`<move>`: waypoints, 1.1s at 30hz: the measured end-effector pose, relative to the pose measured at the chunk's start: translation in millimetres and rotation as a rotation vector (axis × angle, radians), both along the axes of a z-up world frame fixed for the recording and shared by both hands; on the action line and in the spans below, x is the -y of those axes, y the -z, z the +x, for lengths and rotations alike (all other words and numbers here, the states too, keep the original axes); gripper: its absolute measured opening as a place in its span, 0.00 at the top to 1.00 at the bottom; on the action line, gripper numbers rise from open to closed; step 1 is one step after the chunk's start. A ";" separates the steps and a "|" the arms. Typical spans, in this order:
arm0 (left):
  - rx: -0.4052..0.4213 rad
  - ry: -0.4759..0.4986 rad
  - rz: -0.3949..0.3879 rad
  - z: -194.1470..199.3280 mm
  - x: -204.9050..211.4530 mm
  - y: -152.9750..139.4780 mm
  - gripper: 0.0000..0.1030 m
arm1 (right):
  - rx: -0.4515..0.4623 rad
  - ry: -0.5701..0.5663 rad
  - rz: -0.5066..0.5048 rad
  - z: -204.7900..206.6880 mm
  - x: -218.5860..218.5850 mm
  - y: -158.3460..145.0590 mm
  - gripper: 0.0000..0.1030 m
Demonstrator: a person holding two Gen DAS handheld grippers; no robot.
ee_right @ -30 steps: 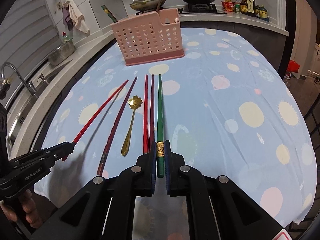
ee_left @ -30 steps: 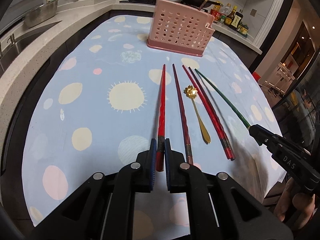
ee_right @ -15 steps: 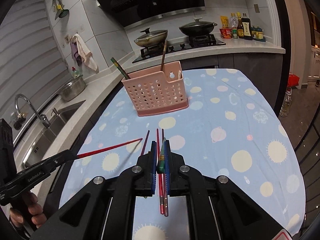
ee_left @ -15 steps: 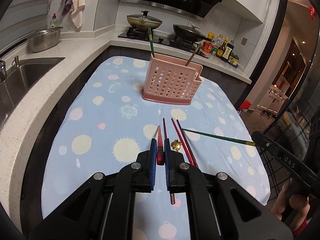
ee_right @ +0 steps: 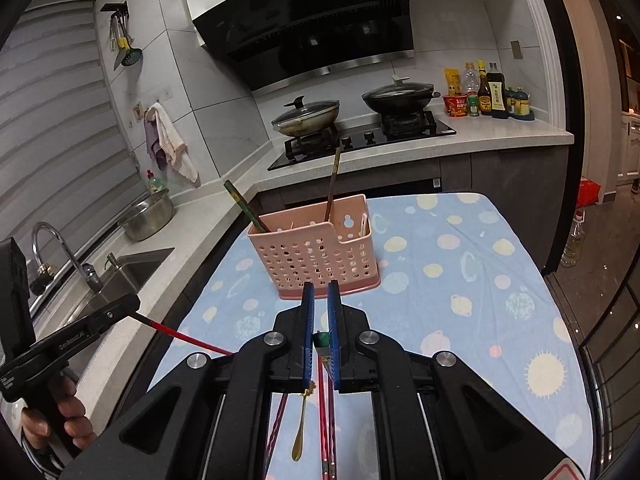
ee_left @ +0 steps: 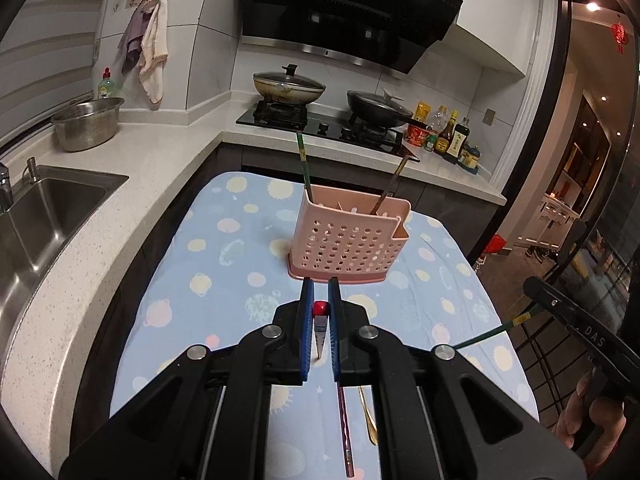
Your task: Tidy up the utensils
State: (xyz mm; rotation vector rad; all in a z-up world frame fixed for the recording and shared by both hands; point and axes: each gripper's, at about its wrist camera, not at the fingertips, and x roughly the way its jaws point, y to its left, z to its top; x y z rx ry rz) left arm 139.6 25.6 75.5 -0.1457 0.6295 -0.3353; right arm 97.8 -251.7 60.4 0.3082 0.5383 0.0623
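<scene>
The left gripper (ee_left: 319,316) is pinched on a red chopstick (ee_left: 320,309), seen end-on between its blue pads in its own view; from the right wrist view that same chopstick (ee_right: 184,337) runs as a thin red line out from the left gripper (ee_right: 134,309), clear of the cloth; the right gripper (ee_right: 320,338) is clamped on a green chopstick (ee_right: 322,340), whose shaft (ee_left: 486,334) slants out from the right gripper (ee_left: 534,286) at the edge of the left wrist view.

Both tools point at a pink perforated utensil holder (ee_left: 346,246) standing on a blue tablecloth with pale dots (ee_left: 224,280); the holder already has a green chopstick (ee_left: 304,162) leaning at its left end and a brown chopstick (ee_left: 390,188) tilted further right.

Flat on the cloth below the grippers lie a dark purple chopstick (ee_left: 345,424), a gold spoon (ee_right: 300,432) with a flower-shaped end, and a pair of red chopsticks (ee_right: 326,432) side by side; a hand (ee_right: 66,416) grips the left tool's handle.

Behind the table: a steel sink (ee_left: 44,216), a metal colander (ee_left: 88,128), and two lidded woks (ee_right: 306,116) on the hob.
</scene>
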 end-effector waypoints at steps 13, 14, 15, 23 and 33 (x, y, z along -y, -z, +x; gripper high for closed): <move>0.124 0.024 0.007 47.8 13.7 -56.1 0.93 | 0.056 -0.033 0.077 53.2 13.0 -37.0 0.94; 0.137 0.026 0.004 52.6 15.6 -63.0 0.93 | 0.064 -0.038 0.079 58.1 13.2 -41.5 0.94; 0.147 0.029 0.001 56.6 16.8 -68.5 0.93 | 0.073 -0.043 0.081 63.6 13.1 -46.6 0.94; 0.257 0.036 -0.003 94.9 37.5 -119.0 0.97 | 0.169 -0.085 0.070 114.4 3.6 -95.5 0.94; 0.280 0.032 -0.003 120.0 38.7 -136.6 0.97 | 0.198 -0.112 0.061 140.6 -5.3 -106.5 0.94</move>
